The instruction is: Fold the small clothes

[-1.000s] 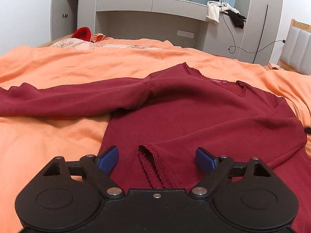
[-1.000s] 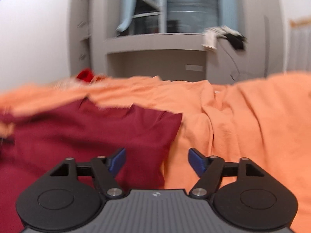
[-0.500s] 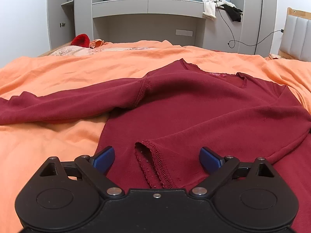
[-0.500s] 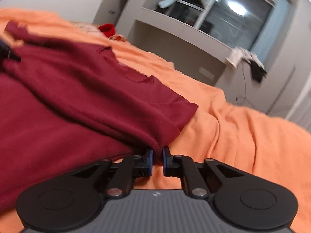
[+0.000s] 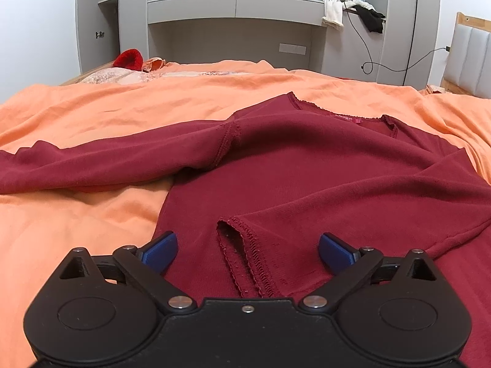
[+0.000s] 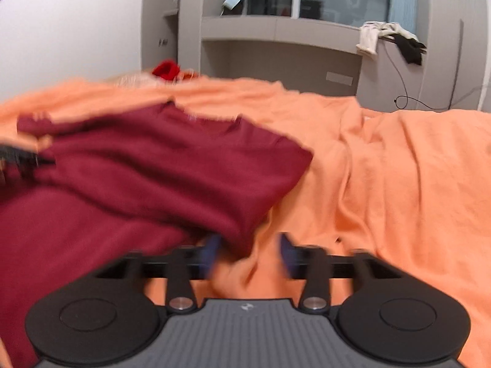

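Lying spread on the orange bedsheet [image 5: 92,214], the dark red long-sleeved top [image 5: 322,178] is the landmark. One sleeve [image 5: 92,165] stretches out over the sheet away from the top's body; the other sleeve is folded across the body, its cuff [image 5: 242,245] resting on the front panel. Left tongs [image 5: 248,250]: wide apart, holding nothing, blue pads [image 5: 161,251] either side of that cuff, above the fabric. Right tongs [image 6: 250,250]: view blurred; parted, a folded edge of the top [image 6: 172,178] hanging between the pads, contact unclear. Beyond the top: grey wall unit [image 5: 233,9], red item [image 5: 129,59] at the bed's far edge, clothes draped on a ledge [image 5: 353,9].
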